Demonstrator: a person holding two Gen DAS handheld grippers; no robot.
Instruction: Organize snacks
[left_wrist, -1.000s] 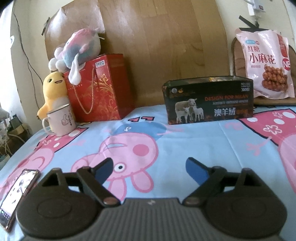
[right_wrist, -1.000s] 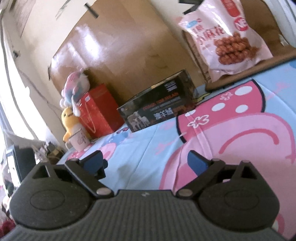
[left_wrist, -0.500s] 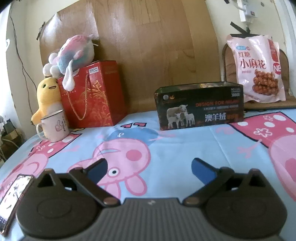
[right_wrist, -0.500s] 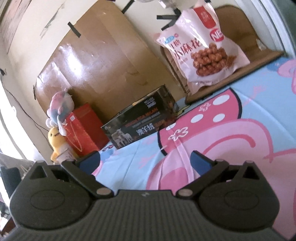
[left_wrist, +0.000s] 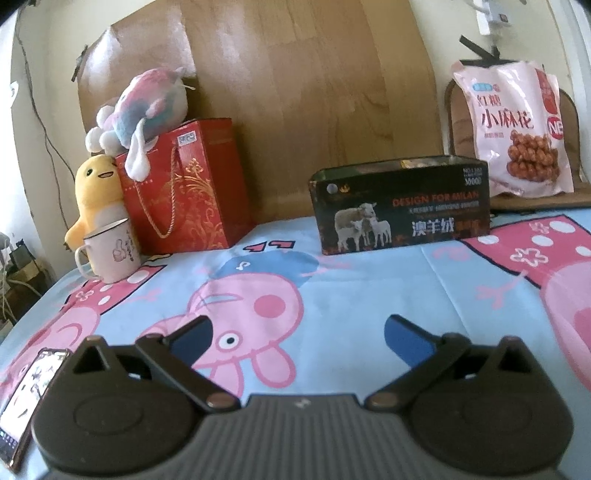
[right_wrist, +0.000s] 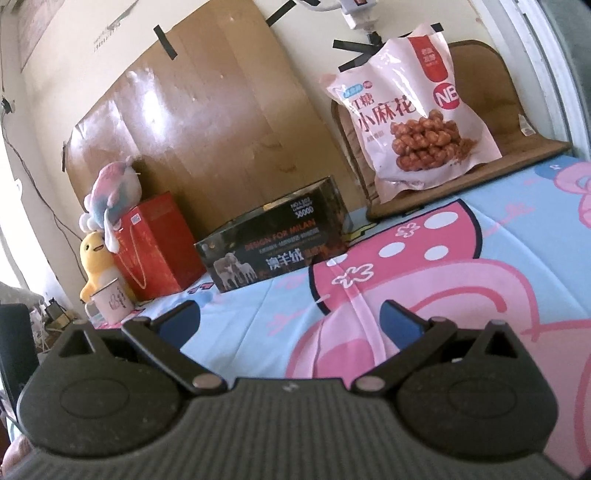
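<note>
Low over the cartoon-pig bedsheet, left gripper spread wide and empty, right gripper likewise released, pink bag of fried dough twists propped on brown seat cushion at far right, dark sheep-print box beside, red gift bag and enamel mug well left.

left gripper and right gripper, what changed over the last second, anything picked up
Nothing was picked up or let go. The left gripper spread its jaws a little wider and they stand empty. The right gripper, also open and empty, rolled back toward level, so the snack bag and dark box sit less tilted in its view. Bag, box, red gift bag, mug and plush toys kept their places.
</note>
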